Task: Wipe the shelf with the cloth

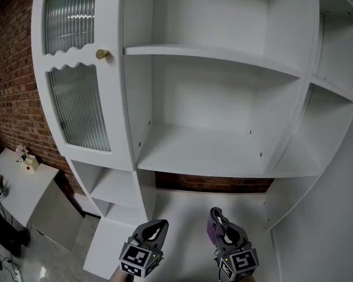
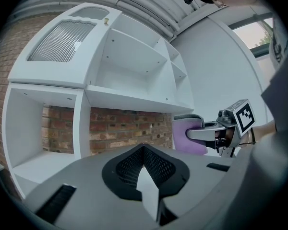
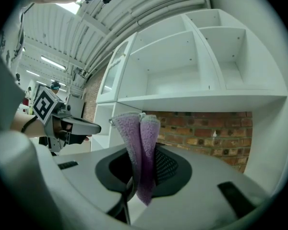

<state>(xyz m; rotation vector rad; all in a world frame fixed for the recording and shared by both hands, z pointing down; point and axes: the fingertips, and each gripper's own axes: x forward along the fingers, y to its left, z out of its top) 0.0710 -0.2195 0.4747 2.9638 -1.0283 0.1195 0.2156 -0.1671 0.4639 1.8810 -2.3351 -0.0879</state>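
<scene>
R gripper (image 1: 217, 218) tight on purple cloth (image 3: 140, 145), L gripper (image 1: 157, 225) jaws together, empty; both below shelf (image 1: 206, 153).

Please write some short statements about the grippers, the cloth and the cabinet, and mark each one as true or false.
1. The right gripper holds a purple cloth. True.
2. The left gripper also holds a cloth. False: its jaws are together with nothing between them.
3. The cloth is pressed on the wide shelf. False: it is held in the air lower down, apart from the shelf.
4. The cabinet door has a round gold knob. True.
</scene>
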